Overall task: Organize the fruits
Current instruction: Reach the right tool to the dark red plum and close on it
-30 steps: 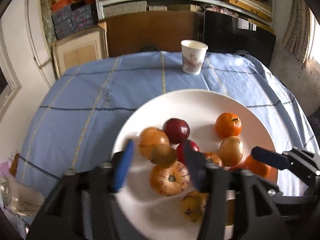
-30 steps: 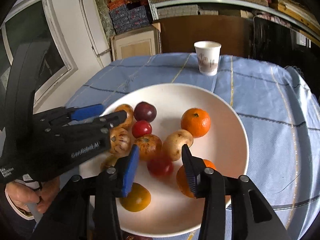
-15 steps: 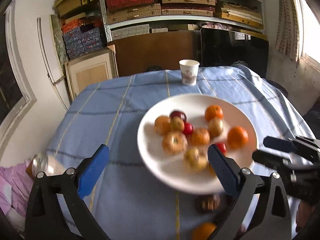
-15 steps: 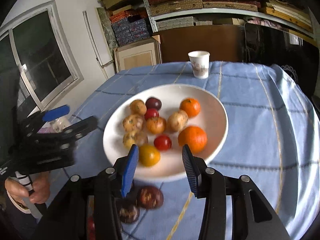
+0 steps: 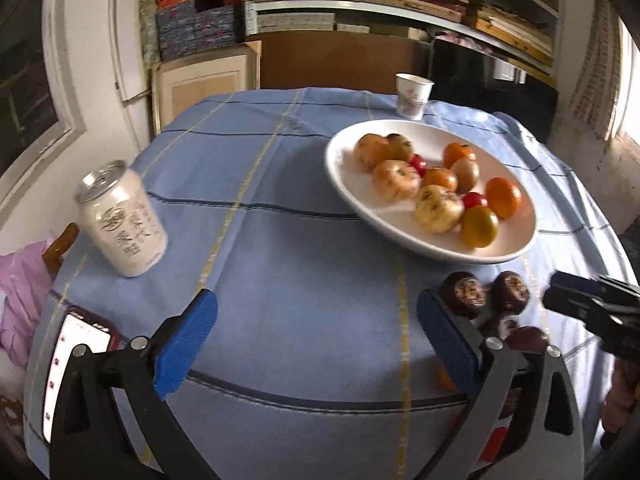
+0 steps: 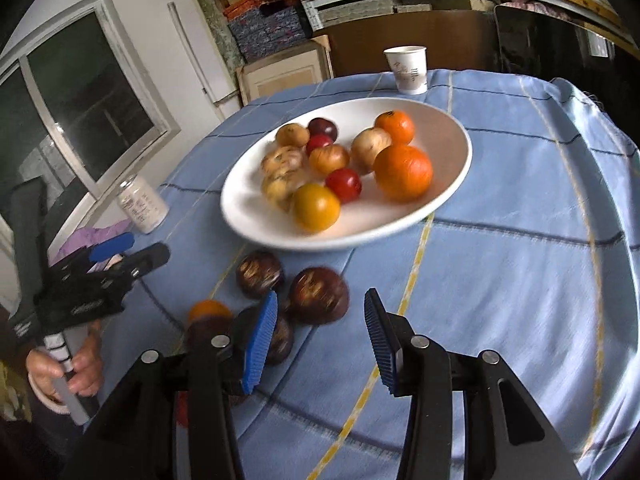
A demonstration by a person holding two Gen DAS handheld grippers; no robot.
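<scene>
A white plate (image 5: pixel 400 236) (image 6: pixel 248 232) on the blue tablecloth holds several fruits: oranges, small red ones, a yellow one (image 6: pixel 316 207) and speckled tan ones. In front of the plate, dark purple fruits (image 5: pixel 464 294) (image 6: pixel 319 295) lie on the cloth beside a small orange (image 6: pixel 210 310). My left gripper (image 5: pixel 316 344) stands wide open over bare cloth, left of the dark fruits, with nothing between its fingers. My right gripper (image 6: pixel 320 344) is open more narrowly and empty. It hangs just in front of the dark fruits, and its left finger hides part of one.
A white drink can (image 5: pixel 122 220) stands near the table's left edge, with a lit phone (image 5: pixel 76 360) in front of it. A paper cup (image 5: pixel 414 96) sits at the far edge behind the plate. A person's hand (image 6: pixel 68 368) grips the left tool's handle. Shelves fill the back wall.
Both grippers have drawn back from over the plate toward the near table edge. The left jaws spread wide. The can, phone and loose dark fruits came into view.
</scene>
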